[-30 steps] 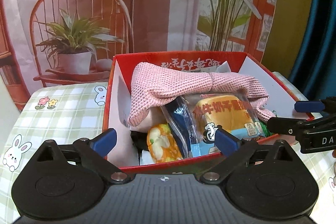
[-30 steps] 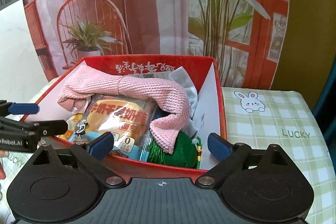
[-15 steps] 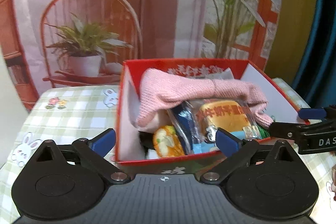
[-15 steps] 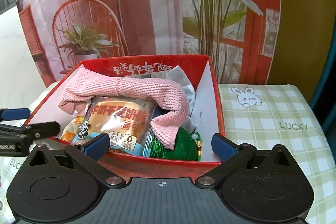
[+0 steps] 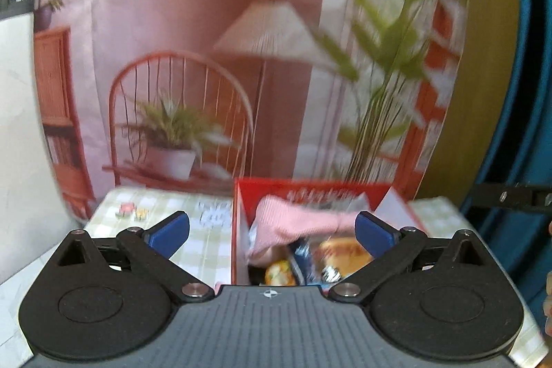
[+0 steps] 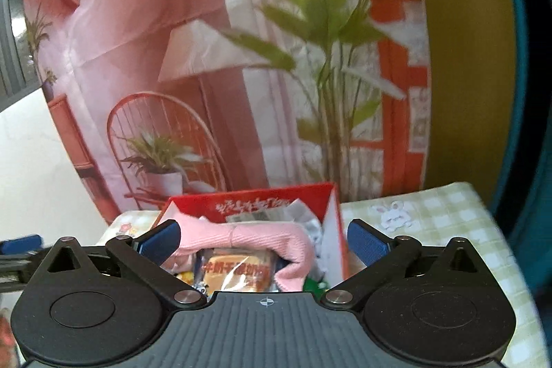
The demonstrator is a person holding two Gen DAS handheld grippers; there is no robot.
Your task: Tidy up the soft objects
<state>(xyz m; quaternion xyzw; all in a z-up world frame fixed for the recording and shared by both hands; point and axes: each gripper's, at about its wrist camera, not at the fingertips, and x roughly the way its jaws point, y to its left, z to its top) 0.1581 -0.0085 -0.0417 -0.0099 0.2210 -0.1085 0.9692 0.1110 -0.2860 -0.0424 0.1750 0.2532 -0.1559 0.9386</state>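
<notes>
A red cardboard box (image 5: 241, 195) (image 6: 324, 195) stands on the checked tablecloth, filled with soft things. A pink knitted cloth (image 5: 289, 221) (image 6: 255, 235) drapes across its top. Under the cloth lies a packaged bread (image 5: 341, 250) (image 6: 234, 275), with a yellow-orange item (image 5: 280, 271) beside it. Something green (image 6: 312, 284) shows low at the box's right. My left gripper (image 5: 272, 231) is open and empty, held back from the box. My right gripper (image 6: 264, 238) is also open and empty, in front of the box. The left gripper's blue tip (image 6: 20, 242) shows at the right wrist view's left edge.
A printed backdrop (image 5: 241, 57) with a chair, lamp and plants hangs behind the table. The green checked tablecloth (image 6: 441, 219) with rabbit prints extends to the right of the box, and more cloth (image 5: 165, 206) to its left. A blue curved edge (image 5: 538, 92) lies at far right.
Both grippers have pulled back and up from the box, which now looks smaller and lower in both views. Both stay open and empty. The views are motion-blurred.
</notes>
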